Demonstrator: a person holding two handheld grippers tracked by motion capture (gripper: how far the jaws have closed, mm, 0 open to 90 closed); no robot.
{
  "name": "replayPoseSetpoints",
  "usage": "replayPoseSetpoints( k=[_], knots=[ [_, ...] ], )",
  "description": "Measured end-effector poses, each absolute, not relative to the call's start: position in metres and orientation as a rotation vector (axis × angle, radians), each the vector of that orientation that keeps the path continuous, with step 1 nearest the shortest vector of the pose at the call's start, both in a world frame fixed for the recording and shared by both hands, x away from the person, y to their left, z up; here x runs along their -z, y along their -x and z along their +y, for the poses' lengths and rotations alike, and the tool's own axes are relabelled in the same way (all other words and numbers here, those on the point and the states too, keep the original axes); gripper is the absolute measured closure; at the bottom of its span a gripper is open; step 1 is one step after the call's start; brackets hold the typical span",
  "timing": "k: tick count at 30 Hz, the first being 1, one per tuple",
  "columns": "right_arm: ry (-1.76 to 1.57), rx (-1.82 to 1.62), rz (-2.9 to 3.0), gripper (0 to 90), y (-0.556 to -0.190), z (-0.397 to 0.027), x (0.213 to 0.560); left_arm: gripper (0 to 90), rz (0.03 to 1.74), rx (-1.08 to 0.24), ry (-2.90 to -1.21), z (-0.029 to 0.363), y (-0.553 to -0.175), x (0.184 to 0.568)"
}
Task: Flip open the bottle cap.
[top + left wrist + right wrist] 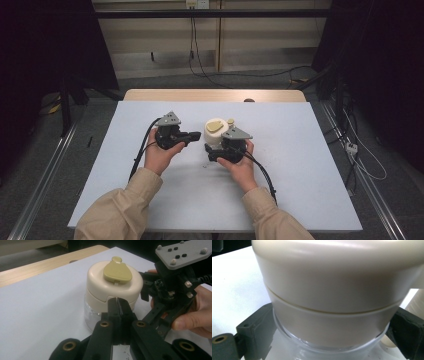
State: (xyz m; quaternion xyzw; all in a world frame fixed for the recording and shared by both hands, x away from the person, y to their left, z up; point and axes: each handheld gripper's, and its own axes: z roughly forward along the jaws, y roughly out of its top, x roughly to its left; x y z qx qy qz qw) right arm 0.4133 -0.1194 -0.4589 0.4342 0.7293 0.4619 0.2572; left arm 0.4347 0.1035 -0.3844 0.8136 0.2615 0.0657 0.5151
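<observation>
A clear jar [216, 135] with a cream lid [112, 287] and an olive flip tab [117, 271] stands upright at the middle of the white table [300, 175]. My right gripper [212, 150] reaches in from the jar's near right side. Its two jaws press on opposite sides of the jar [332, 290], just under the lid's lower ring. My left gripper [119, 302] comes from the jar's left. Its jaws are shut together with nothing visible between them, tips right at the lid's lower front edge.
The white sheet covers a wooden table whose far edge [215, 95] shows behind it. Both cables trail back along the forearms toward the near edge. Dark floor, rails and loose cables surround the table.
</observation>
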Motion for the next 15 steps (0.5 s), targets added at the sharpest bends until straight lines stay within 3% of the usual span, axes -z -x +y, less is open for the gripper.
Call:
replayPoseSetpoints(
  k=[15],
  knots=[
    [-1.18,-1.252,1.983,5.0,-0.414,-0.119,0.46,90.0,0.623,-0.168,-1.998,0.085,-0.441,0.379]
  ],
)
